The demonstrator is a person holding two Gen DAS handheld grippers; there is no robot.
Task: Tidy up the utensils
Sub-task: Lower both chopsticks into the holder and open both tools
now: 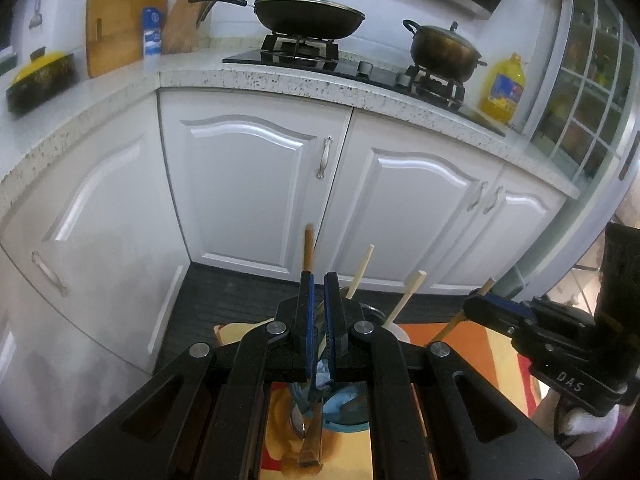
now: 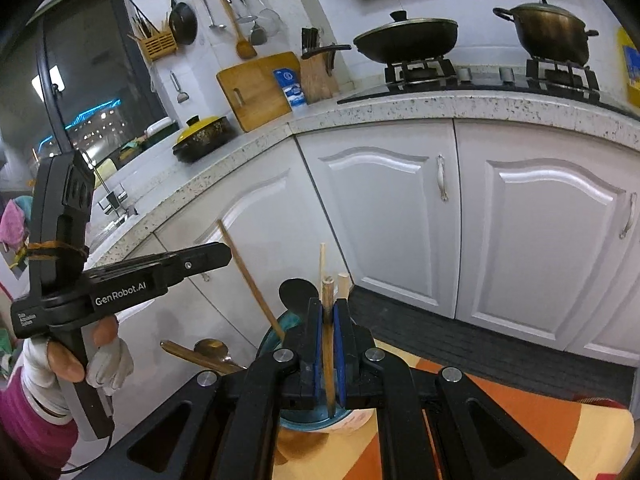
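My left gripper [image 1: 319, 278] is shut on a brown chopstick [image 1: 308, 248], whose top sticks up past the fingertips. In the right wrist view the same gripper [image 2: 228, 254] reaches in from the left, and its chopstick [image 2: 248, 280] slants down into a teal glass jar [image 2: 276, 330]. My right gripper [image 2: 328, 304] is shut on a pale wooden chopstick [image 2: 329, 344], held nearly upright over the jar [image 1: 344, 412]. The left wrist view shows it [image 1: 474, 304] at the right. Other chopsticks [image 1: 360, 272] stand in the jar. A wood-handled spoon [image 2: 208, 350] lies beside it.
The jar stands on a table with an orange and yellow cloth [image 2: 520, 420], next to a white cup [image 2: 356, 420]. White cabinet doors [image 1: 248, 184] and a black floor mat [image 2: 460, 340] lie ahead. The counter carries a wok [image 1: 308, 12], a pot [image 1: 444, 50] and a cutting board [image 1: 120, 28].
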